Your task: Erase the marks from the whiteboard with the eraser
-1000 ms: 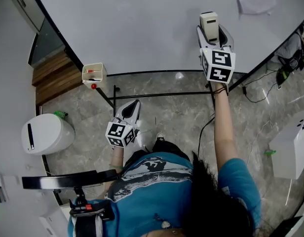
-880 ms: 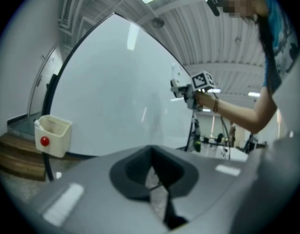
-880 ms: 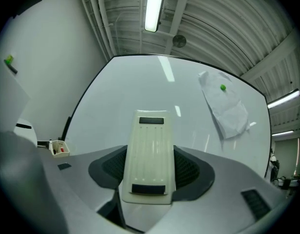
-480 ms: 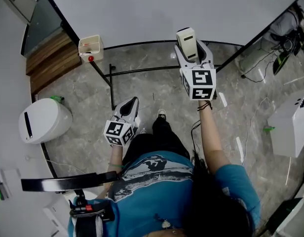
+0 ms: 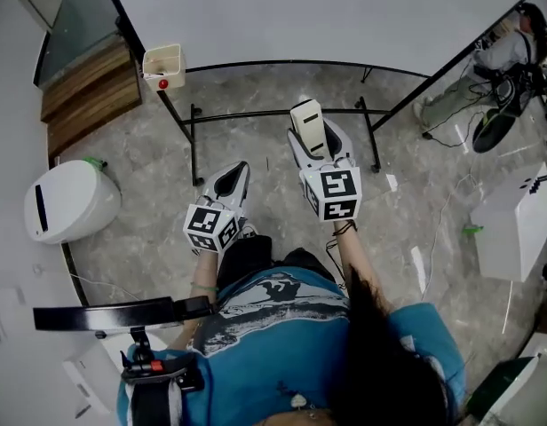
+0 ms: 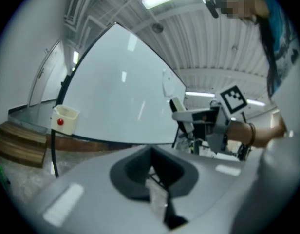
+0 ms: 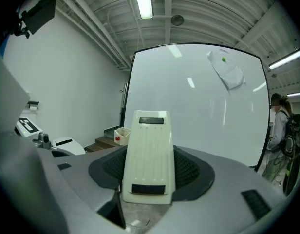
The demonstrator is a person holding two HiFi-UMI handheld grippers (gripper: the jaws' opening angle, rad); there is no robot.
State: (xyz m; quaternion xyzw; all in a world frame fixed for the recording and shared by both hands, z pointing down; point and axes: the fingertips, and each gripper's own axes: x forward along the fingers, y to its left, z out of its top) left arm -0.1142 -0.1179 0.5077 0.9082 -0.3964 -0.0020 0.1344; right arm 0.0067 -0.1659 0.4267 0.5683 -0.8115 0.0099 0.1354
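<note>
The whiteboard fills the top of the head view; its surface looks plain white, with no marks that I can make out. My right gripper is shut on a cream eraser and hangs over the floor, short of the board's lower edge. In the right gripper view the eraser stands upright between the jaws, with the whiteboard beyond it. My left gripper is lower and to the left, shut on nothing. In the left gripper view its dark pads meet, and the whiteboard is ahead.
A cream tray box with a red item hangs at the board's left corner. The black stand legs cross the marble floor. A white bin and wooden steps lie left. A crumpled cloth clings to the board; a person stands at right.
The right gripper, still holding the eraser, has drawn back from the whiteboard's face, down towards my body and over the floor. The left gripper has hardly moved.
</note>
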